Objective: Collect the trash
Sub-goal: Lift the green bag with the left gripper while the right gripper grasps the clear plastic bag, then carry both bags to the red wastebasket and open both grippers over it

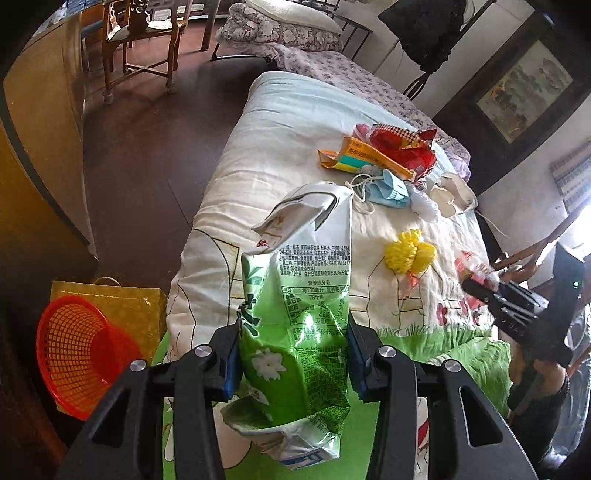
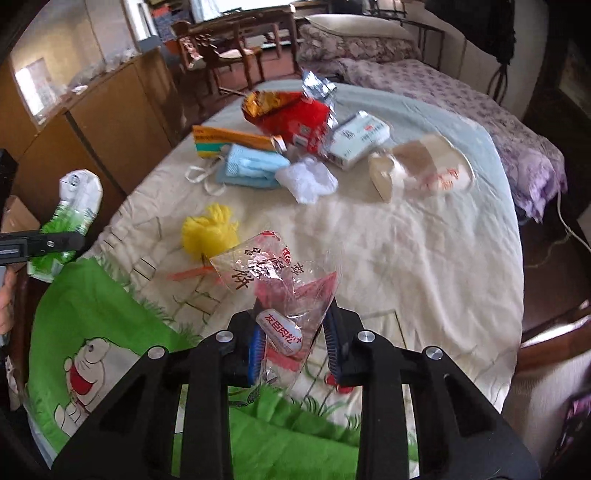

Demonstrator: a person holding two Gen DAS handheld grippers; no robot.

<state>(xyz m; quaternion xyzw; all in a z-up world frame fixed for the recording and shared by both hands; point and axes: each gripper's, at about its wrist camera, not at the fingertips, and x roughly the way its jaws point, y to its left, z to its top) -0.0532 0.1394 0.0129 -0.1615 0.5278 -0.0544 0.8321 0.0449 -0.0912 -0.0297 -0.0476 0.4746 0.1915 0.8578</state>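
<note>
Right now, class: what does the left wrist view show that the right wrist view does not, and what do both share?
Only the left wrist view shows the red basket and gold bag on the floor. Only the right wrist view shows the white tissue pack. Both show the green drink carton in the left tool, the clear wrapper in the right tool, and the yellow bundle.

This is a lived-in bedroom in someone's home. A bed (image 2: 424, 266) takes up most of it, spread with a cream quilt printed with cartoon figures and green grass, and beyond that lies a purple floral blanket (image 2: 461, 96) with a pillow (image 2: 354, 26) against a metal bedstead. Around it I can see a dark wooden floor (image 1: 147, 155), carved wooden chairs (image 1: 144, 40), a long wooden cabinet (image 2: 92, 122), a framed picture (image 1: 524, 92) on the wall and a red plastic basket (image 1: 81, 354) down by the bedside.
</note>
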